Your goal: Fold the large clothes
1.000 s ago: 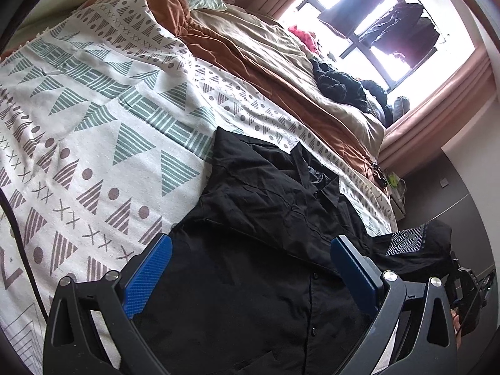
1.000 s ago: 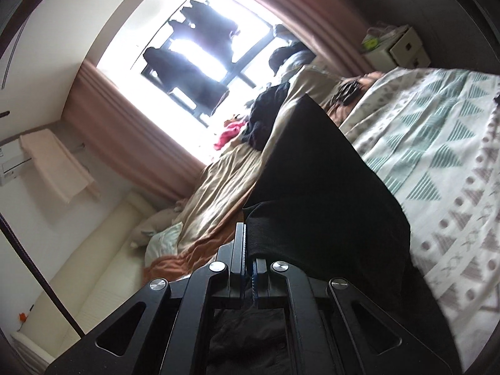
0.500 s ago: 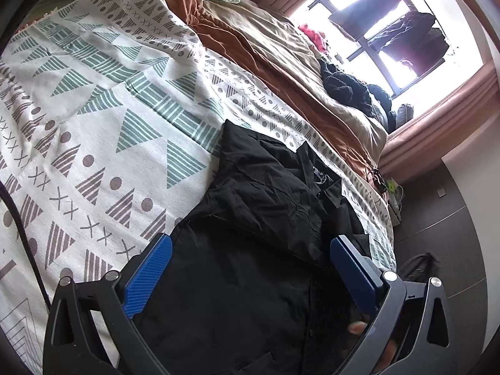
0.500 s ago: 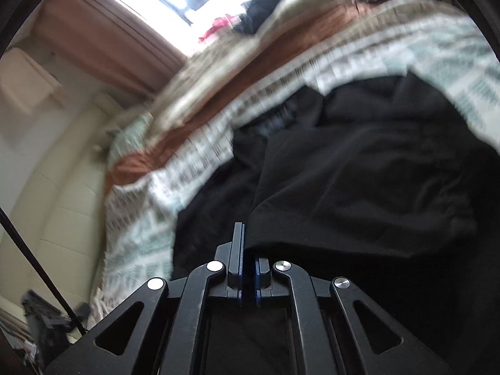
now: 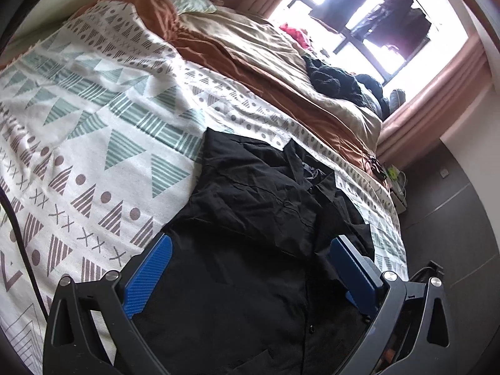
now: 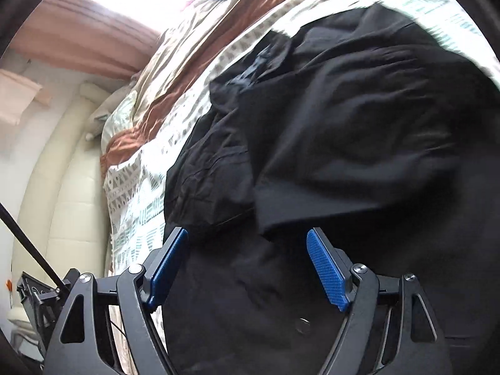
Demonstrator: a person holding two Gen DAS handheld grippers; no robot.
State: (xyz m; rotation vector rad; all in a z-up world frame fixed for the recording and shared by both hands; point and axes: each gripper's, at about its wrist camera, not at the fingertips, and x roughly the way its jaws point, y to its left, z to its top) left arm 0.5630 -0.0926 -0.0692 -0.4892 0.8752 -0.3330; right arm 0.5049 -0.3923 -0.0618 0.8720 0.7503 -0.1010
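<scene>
A black button-up shirt (image 5: 250,225) lies on the patterned bedspread (image 5: 93,143), collar toward the window, with both sides folded in over the front. My left gripper (image 5: 250,268) is open and empty, just above the shirt's lower part. In the right wrist view the same shirt (image 6: 343,131) fills the frame, and a folded-over sleeve edge lies in front of my right gripper (image 6: 247,265), which is open and empty above the shirt.
A rust and beige duvet (image 5: 265,59) is bunched along the far side of the bed, with dark clothes (image 5: 334,81) piled near the window. A pillow (image 5: 187,0) lies at the bedhead. The padded headboard (image 6: 62,168) is at left. Dark floor (image 5: 453,218) borders the bed.
My right gripper carried a shirt side over, laid it on the shirt's front and opened. My left gripper stayed open and barely shifted.
</scene>
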